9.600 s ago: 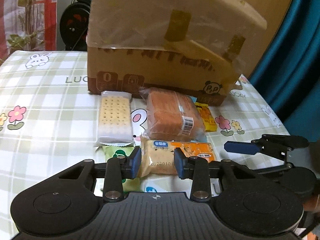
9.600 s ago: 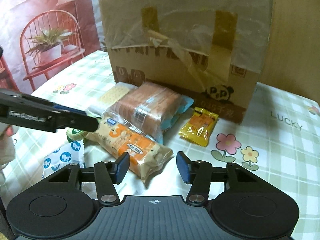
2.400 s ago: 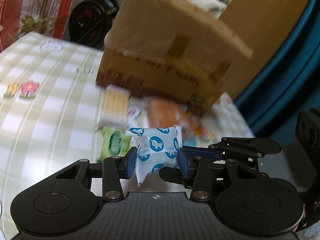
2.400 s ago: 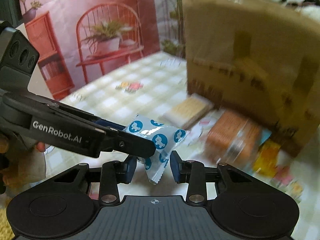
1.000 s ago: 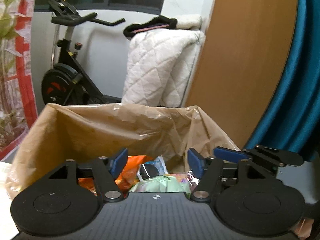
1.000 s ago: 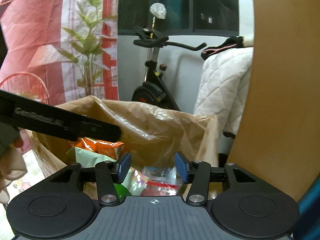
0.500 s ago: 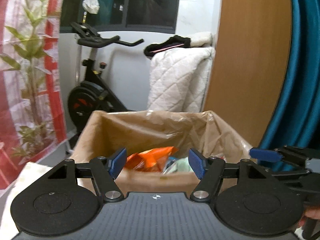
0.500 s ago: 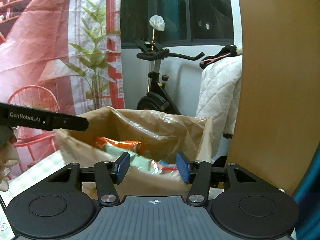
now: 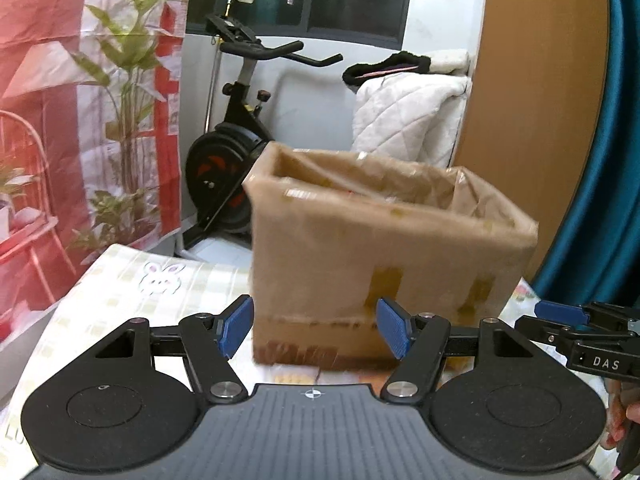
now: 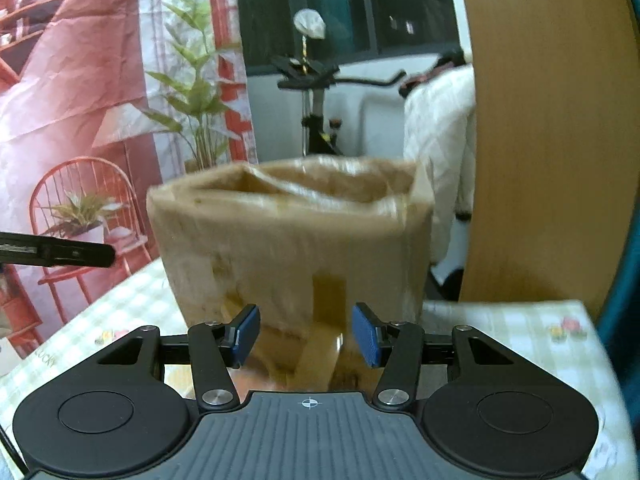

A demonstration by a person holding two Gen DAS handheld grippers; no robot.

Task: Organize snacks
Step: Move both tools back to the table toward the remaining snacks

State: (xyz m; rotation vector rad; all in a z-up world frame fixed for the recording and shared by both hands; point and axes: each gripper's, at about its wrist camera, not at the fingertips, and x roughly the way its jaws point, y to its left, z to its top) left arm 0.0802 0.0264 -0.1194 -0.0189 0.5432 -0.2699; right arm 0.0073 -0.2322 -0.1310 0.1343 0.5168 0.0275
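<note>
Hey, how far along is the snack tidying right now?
Done: can't be judged, because the cardboard box is seen from the side and its contents are hidden. In hand: nothing; the left gripper and right gripper both have open, empty jaws. Left: unclear, since no loose snacks show clearly on the checked tablecloth.

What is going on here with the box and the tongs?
A person holds a pair of tongs in each hand, tidying snacks into a lined cardboard box on a checked table. Left tongs and right tongs are both open and empty, facing the box from the near side. No snacks are clearly in view.
</note>
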